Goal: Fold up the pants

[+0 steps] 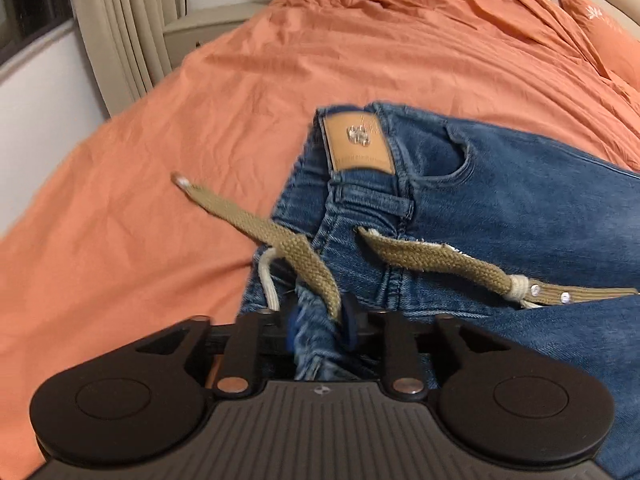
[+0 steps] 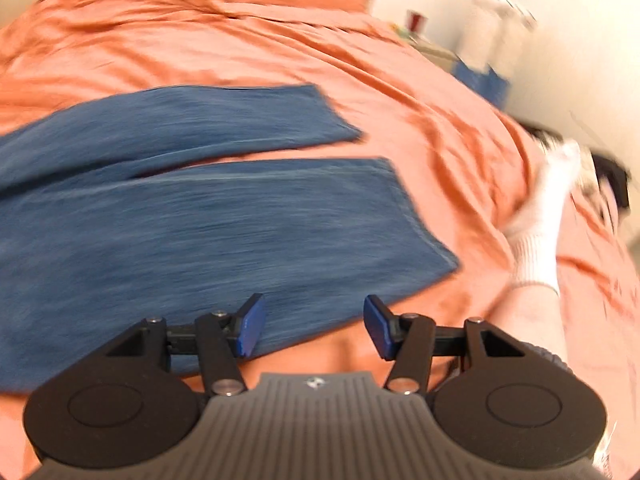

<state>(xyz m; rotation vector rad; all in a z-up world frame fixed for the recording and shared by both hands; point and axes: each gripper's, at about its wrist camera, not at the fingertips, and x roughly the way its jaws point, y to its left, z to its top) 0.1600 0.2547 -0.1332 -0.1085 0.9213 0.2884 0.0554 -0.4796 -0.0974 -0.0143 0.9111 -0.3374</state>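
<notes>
Item: blue denim pants, flat on the orange bed. Left tongs pinch bunched waistband denim beside the khaki drawstring. Right tongs spread, empty, just before the 2 leg hems; legs run sideways across them.

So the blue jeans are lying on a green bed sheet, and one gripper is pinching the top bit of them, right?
Almost. The bed sheet is orange, not green, as both wrist views show. The rest holds: in the left wrist view the left gripper has denim from the waist end of the blue jeans bunched between its jaws.
</notes>
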